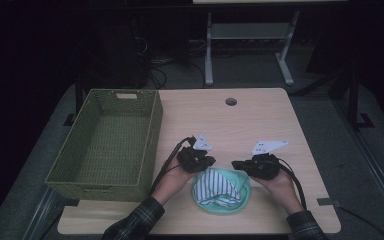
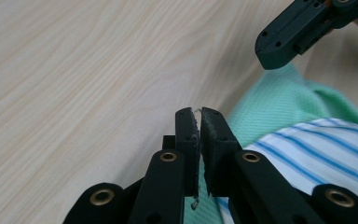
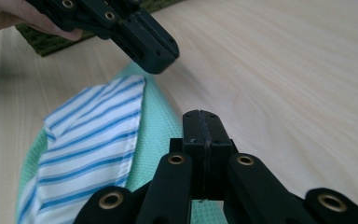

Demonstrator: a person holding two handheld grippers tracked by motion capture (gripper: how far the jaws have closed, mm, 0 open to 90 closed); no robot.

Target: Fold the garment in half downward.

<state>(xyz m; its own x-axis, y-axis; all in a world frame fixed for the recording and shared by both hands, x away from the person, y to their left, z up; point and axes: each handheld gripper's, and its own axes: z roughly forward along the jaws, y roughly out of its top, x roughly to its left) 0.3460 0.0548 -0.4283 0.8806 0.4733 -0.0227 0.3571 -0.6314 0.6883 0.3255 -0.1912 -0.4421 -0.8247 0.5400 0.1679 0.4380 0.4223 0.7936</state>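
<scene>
in the high view, two plaid sleeves (image 1: 135, 222) enter at the bottom edge of the frame. just above them, at lower centre, a folded cloth (image 1: 221, 191) lies on the light wooden table (image 1: 250, 120): a mint green layer underneath, a white layer with blue stripes on top. it sits near the table's front edge, between the two hands.

the left gripper (image 1: 206, 161) hovers at the cloth's upper left edge, a grey plate on top of it. in the left gripper view its jaws rise from the bottom centre, nearly pressed together with only a thin slit between them and nothing caught there; the green cloth (image 2: 279, 100) and its striped layer spread to the right of them.

the right gripper (image 1: 236, 164) hovers at the cloth's upper right edge, well clear of the fabric. in the right gripper view its jaws are clamped together at bottom centre with nothing between them; the striped layer (image 3: 91, 140) lies at lower left, and the left gripper (image 3: 161, 58) hangs at top centre.

farther back, on the left of the high view, an olive green woven basket (image 1: 152, 132) stands on the table. a round hole (image 1: 231, 102) sits near the table's far edge.
</scene>
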